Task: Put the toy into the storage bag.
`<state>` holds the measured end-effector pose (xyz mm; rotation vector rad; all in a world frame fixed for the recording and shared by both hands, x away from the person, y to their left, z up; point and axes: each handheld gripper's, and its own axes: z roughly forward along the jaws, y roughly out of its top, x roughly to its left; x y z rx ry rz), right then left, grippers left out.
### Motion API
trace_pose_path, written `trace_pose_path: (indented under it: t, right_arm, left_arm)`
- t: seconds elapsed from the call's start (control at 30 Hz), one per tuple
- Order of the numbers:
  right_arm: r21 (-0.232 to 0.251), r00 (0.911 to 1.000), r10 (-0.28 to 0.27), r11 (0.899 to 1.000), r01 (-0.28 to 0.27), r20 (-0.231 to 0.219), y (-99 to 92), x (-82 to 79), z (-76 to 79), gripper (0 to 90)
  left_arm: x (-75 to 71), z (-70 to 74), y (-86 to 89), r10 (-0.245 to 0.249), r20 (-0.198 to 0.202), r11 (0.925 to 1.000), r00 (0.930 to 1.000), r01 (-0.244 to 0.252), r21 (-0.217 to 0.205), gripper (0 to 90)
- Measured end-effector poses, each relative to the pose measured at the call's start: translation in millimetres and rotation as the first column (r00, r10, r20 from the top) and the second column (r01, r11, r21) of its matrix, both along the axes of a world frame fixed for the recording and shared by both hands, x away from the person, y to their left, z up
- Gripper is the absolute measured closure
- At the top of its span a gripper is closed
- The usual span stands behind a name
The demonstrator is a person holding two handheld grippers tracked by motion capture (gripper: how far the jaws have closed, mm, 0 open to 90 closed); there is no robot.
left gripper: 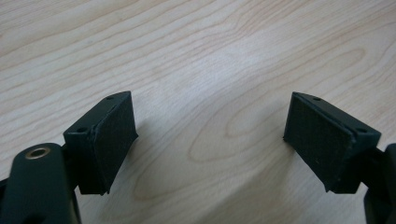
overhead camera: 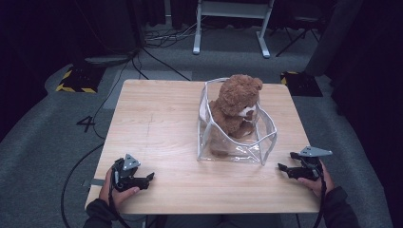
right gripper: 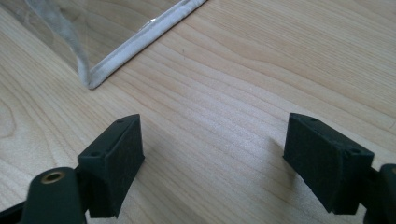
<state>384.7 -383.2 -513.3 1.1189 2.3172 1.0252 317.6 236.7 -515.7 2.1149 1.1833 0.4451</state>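
Nearest me, my left gripper (overhead camera: pixel 151 177) sits low over the pale wooden tabletop (overhead camera: pixel 157 123), jaws spread wide with nothing between them. My right gripper (overhead camera: pixel 286 161) hovers at the near right edge, jaws likewise apart and empty. Just beyond it stands the clear plastic bag with white trim (overhead camera: pixel 266 142), holding the brown plush teddy bear (overhead camera: pixel 236 102) upright inside.

A wooden table (overhead camera: pixel 157 123) carries a clear bag (overhead camera: pixel 266 137) holding a teddy bear (overhead camera: pixel 237 102).
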Motion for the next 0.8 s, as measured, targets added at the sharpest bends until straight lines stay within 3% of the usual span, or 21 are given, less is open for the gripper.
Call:
trace_pose_path:
  t: [0.33,0.8]
  right_arm:
    - [0.0,1.0,0.0,1.0,0.0,0.0,0.0,0.0,0.0,19.7]
    - [0.0,1.0,0.001,1.0,-0.001,-0.001,0.0,0.0,0.0,19.8]
  left_arm:
    - [-10.9,-0.2,12.3,0.021,0.002,0.9998,0.9998,-0.021,0.001,17.1]
    - [-10.9,0.1,14.4,0.031,0.006,0.9994,0.9995,-0.031,-0.013,21.9]
